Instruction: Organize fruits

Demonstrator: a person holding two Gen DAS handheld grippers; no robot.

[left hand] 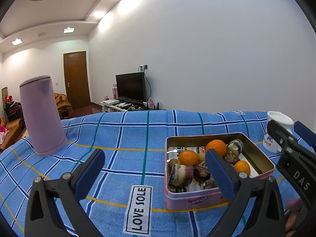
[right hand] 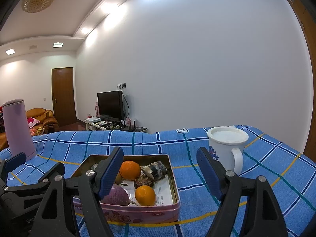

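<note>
Left wrist view: the left gripper (left hand: pixel 156 167) hangs above a blue checked cloth (left hand: pixel 122 138) with its jaws spread wide and nothing between them except the cloth and a sewn label reading "LOVE SOLE" (left hand: pixel 139 209). The pink tin (left hand: pixel 197 201) sits just behind the right-hand jaw, which overlaps its near edge; the tin holds three oranges, one at the back (left hand: pixel 216 147), one to its left (left hand: pixel 188 157) and one at the near right (left hand: pixel 242 167), mixed in with dark wrapped items and a purple-and-white piece (left hand: pixel 181 174). Well off beyond the left-hand jaw stands a lilac flask (left hand: pixel 42 116), upright on the cloth. To the right of the jaws the right gripper (left hand: pixel 296 138) shows in front of a white mug (left hand: pixel 276 132). From the right wrist view, the right gripper (right hand: pixel 160 171) likewise has its jaws spread apart and grips nothing; the tin (right hand: pixel 142 215) lies between and below them, nearer the left-hand jaw, which covers its left part. Two oranges show there, one far (right hand: pixel 130 169) and one near (right hand: pixel 145 195), beside a purple rounded item (right hand: pixel 116 196). The mug (right hand: pixel 227 148), capped with a white lid, stands just beyond the right-hand jaw, handle toward the camera. The flask (right hand: pixel 17 130) stands far to the left.
</note>
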